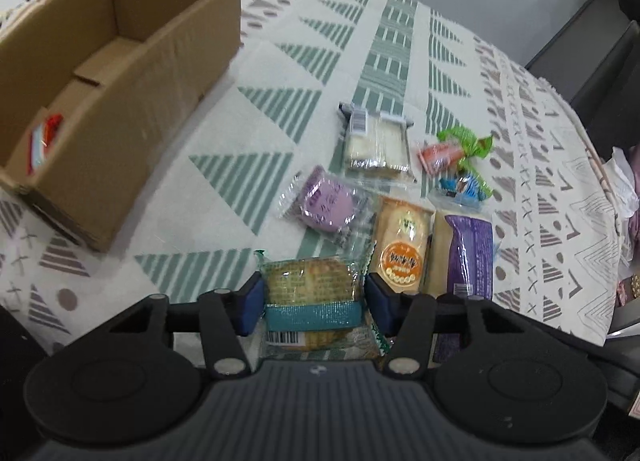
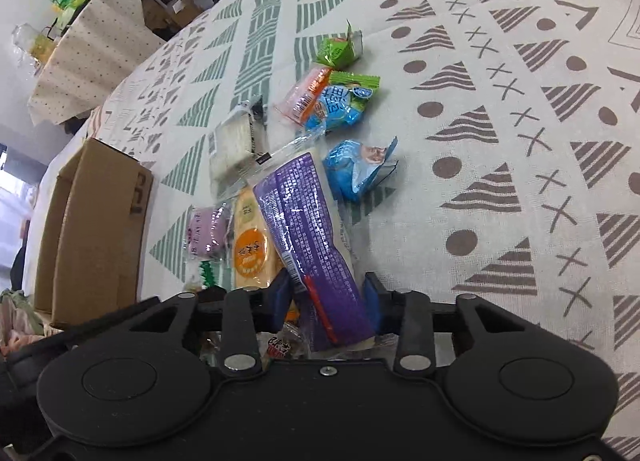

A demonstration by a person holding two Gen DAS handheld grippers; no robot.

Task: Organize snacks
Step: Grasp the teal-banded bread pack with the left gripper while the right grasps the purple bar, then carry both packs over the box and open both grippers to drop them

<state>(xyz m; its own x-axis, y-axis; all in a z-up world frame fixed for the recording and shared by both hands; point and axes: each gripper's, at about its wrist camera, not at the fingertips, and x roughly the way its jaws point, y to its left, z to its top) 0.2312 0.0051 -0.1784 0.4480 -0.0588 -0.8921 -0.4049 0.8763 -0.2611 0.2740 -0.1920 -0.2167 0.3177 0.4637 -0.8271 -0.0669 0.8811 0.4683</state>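
My left gripper [image 1: 315, 301] is shut on a yellow cake packet with a teal band [image 1: 308, 281], its blue pads pressing both sides. An open cardboard box [image 1: 160, 73] stands to the left, with a red and white packet [image 1: 44, 137] inside. My right gripper [image 2: 326, 293] is shut on the near end of a long purple packet [image 2: 308, 221], which lies on the patterned cloth. Beside it lie an orange-label packet [image 2: 250, 245] and a round purple snack [image 2: 206, 235]. The box [image 2: 96, 229] shows at the left of the right wrist view.
More snacks lie on the cloth: a clear-wrapped sandwich [image 1: 376, 145], a blue packet [image 2: 356, 169], a green one [image 2: 338, 49] and a pink-orange one [image 2: 304, 97]. The table edge curves at the right in the left wrist view. Clutter and bottles stand beyond the far edge.
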